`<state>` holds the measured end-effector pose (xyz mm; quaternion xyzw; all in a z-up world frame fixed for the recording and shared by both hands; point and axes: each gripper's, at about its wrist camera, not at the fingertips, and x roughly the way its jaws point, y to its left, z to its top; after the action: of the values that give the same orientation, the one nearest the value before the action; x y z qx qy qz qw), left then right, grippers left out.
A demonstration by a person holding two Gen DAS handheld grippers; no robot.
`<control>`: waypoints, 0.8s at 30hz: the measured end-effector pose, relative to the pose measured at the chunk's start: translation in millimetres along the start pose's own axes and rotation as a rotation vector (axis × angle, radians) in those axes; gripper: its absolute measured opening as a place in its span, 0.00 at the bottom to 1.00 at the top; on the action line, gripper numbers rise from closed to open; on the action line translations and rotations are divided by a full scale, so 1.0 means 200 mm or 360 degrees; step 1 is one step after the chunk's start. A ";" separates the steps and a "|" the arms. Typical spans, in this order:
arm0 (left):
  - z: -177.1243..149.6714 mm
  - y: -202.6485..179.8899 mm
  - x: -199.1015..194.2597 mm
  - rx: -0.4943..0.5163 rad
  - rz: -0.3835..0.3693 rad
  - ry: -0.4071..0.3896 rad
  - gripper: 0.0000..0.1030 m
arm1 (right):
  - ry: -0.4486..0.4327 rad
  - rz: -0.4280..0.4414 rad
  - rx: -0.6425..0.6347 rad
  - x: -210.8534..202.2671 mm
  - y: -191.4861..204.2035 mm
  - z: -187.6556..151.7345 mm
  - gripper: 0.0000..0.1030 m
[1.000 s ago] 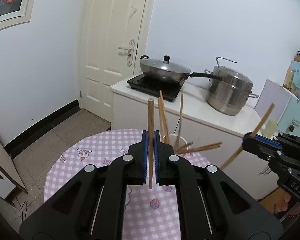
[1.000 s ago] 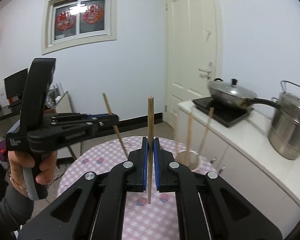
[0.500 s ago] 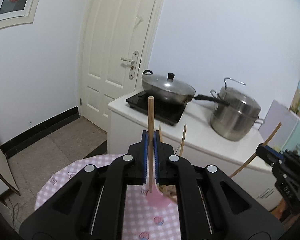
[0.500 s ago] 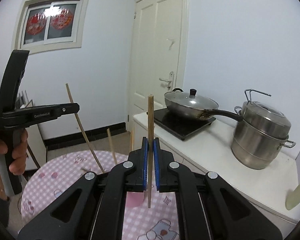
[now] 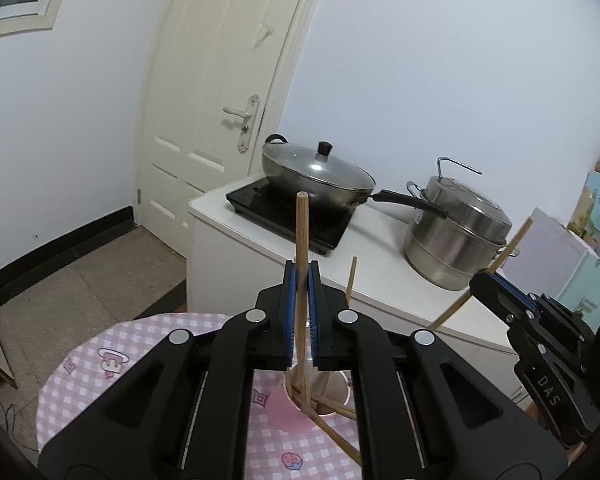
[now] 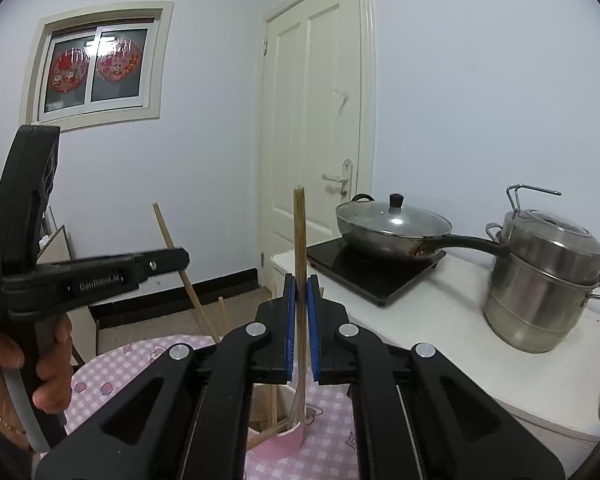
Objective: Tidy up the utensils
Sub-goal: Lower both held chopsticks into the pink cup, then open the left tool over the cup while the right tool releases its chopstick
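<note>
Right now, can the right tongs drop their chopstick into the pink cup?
Probably yes. The right tongs hold their chopstick upright above the pink cup; chopsticks already inside leave room, and the left tongs stand aside.

Cup [image 6: 284, 436]: mouth crowded with leaning chopsticks [image 6: 274, 404] (little room left).
Counter [image 5: 380, 248]: close behind the surface [image 5: 100, 364], carrying wok [image 5: 316, 172] and steamer pot [image 5: 456, 240].

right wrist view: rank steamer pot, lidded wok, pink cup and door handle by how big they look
1. steamer pot and lidded wok look alike in size, so no ranking between them
2. pink cup, partly hidden behind the gripper
3. door handle
</note>
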<state>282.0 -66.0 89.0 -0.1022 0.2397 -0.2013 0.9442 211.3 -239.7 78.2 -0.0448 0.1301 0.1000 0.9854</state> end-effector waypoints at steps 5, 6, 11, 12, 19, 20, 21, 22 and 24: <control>-0.01 0.01 0.03 -0.0018 -0.0036 0.0007 0.06 | -0.0038 0.0040 0.0044 -0.01 -0.02 0.02 0.04; -0.01 0.00 0.03 -0.0005 -0.0032 0.0012 0.06 | -0.0040 0.0047 0.0039 -0.01 -0.02 0.02 0.04; -0.08 -0.03 0.11 0.0047 -0.0005 0.0081 0.06 | 0.0022 0.0081 0.0059 0.05 -0.01 -0.01 0.04; -0.09 -0.03 0.12 0.0050 0.0001 0.0091 0.06 | 0.0029 0.0087 0.0068 0.06 -0.02 -0.03 0.04; -0.13 -0.04 0.16 0.0084 0.0017 0.0122 0.06 | 0.0121 0.0129 0.0133 0.16 -0.05 -0.11 0.04; -0.13 -0.04 0.16 0.0086 0.0017 0.0121 0.06 | 0.0137 0.0133 0.0143 0.18 -0.05 -0.12 0.04; -0.13 -0.04 0.16 0.0090 0.0015 0.0124 0.06 | 0.0157 0.0137 0.0149 0.19 -0.06 -0.14 0.04; -0.13 -0.04 0.17 0.0094 0.0014 0.0130 0.06 | 0.0172 0.0141 0.0157 0.20 -0.06 -0.15 0.04; -0.14 -0.04 0.18 0.0105 0.0023 0.0135 0.06 | 0.0211 0.0149 0.0177 0.23 -0.06 -0.19 0.04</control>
<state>294.8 -91.7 53.3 -0.0606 0.2734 -0.2063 0.9376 247.9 -248.2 29.5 0.0097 0.2023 0.1353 0.9699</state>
